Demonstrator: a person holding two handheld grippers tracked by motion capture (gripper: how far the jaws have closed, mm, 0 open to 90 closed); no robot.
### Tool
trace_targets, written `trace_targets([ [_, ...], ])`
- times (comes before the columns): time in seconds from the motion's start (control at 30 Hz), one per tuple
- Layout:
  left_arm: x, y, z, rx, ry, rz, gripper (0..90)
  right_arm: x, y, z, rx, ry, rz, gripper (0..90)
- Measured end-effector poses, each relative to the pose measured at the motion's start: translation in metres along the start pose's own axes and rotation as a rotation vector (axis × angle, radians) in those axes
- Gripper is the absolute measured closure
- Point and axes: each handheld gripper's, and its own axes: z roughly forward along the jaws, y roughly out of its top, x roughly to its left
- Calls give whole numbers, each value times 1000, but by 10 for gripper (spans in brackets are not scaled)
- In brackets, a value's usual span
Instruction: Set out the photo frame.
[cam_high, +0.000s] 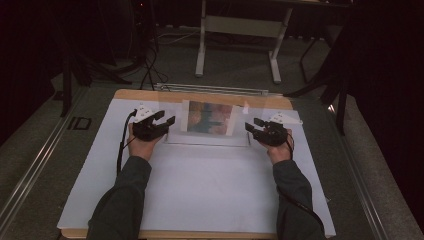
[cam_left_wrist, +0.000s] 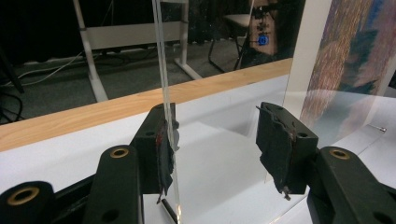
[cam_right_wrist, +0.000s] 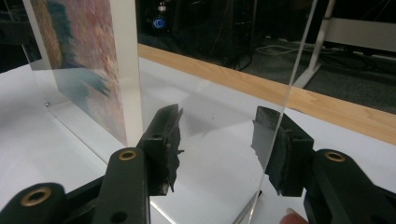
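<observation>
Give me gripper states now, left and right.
Left gripper: open, jaws astride the clear acrylic frame's side edge, not clamped.
Right gripper: open, jaws astride the frame's other edge, not clamped.

Dark grey-green sleeves; black left gripper (cam_high: 169, 121), black right gripper (cam_high: 249, 126), brass-ringed pivot holes, black trailing cables, worn pads.

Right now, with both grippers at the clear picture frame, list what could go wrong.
1. The left gripper has only one pad against the acrylic frame edge; closing off-centre could tip the upright panel.
2. The right gripper straddles the opposite clear edge, jaws wide; uneven squeezing may twist the frame or let it slip.
3. The picture could shift between the panels.
</observation>
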Motion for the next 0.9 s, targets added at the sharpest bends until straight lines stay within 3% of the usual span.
trace_targets([
  [0.2,-7,-1,-12,9,8,9,476,7,-5,-8,-1,11,3,505],
  [0.6,-17,-8,-30,25,1,-19,477,21,-10,-22,11,19,1,506],
  [0.9,-25,-9,-38,42,-2,-18,478,26,-18,-30,1,24,12,506],
])
